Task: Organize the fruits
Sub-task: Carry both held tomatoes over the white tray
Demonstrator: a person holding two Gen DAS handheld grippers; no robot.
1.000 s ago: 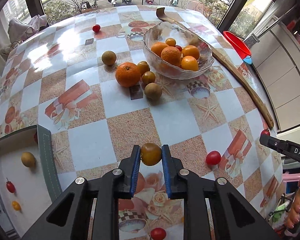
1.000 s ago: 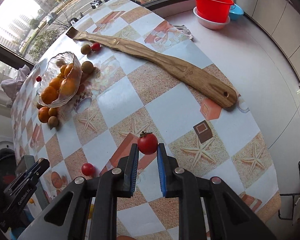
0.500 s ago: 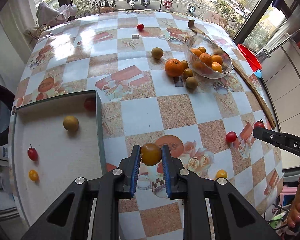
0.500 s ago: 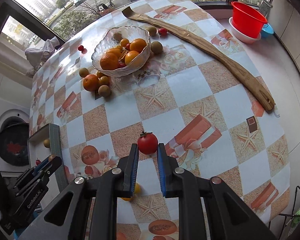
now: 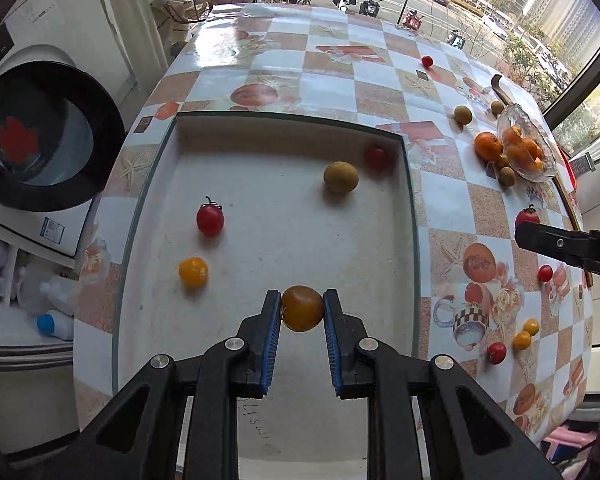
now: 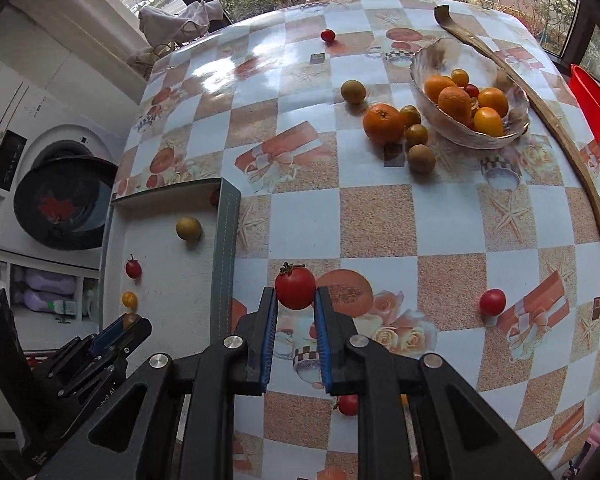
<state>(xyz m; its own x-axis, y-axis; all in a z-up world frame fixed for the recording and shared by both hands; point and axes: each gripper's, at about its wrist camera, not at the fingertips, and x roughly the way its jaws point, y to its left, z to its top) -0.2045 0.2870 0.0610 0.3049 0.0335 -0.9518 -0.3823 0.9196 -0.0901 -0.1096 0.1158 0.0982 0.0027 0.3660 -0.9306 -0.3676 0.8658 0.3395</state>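
Note:
My left gripper (image 5: 302, 309) is shut on an orange-brown tomato (image 5: 302, 308) and holds it over the near part of the white tray (image 5: 411, 216). The tray holds a red tomato (image 5: 210, 219), a yellow tomato (image 5: 193, 272), a brown round fruit (image 5: 340, 177) and a red fruit (image 5: 377, 157) in the far corner. My right gripper (image 6: 295, 295) is shut on a red tomato (image 6: 295, 287) above the table, right of the tray's edge (image 6: 225, 248). The right gripper (image 5: 518, 230) also shows in the left wrist view.
A glass bowl (image 6: 428, 92) of oranges and small tomatoes stands at the far right, a large orange (image 6: 383, 123) and brown fruits beside it. Loose tomatoes (image 6: 492, 301) lie on the checked tablecloth. A long wooden piece (image 6: 572, 144) runs along the right edge. A washing machine (image 6: 56, 200) stands left.
My left gripper has swung left with its tomato and now hangs over the tray. My right gripper has carried the red tomato left, close to the tray's edge.

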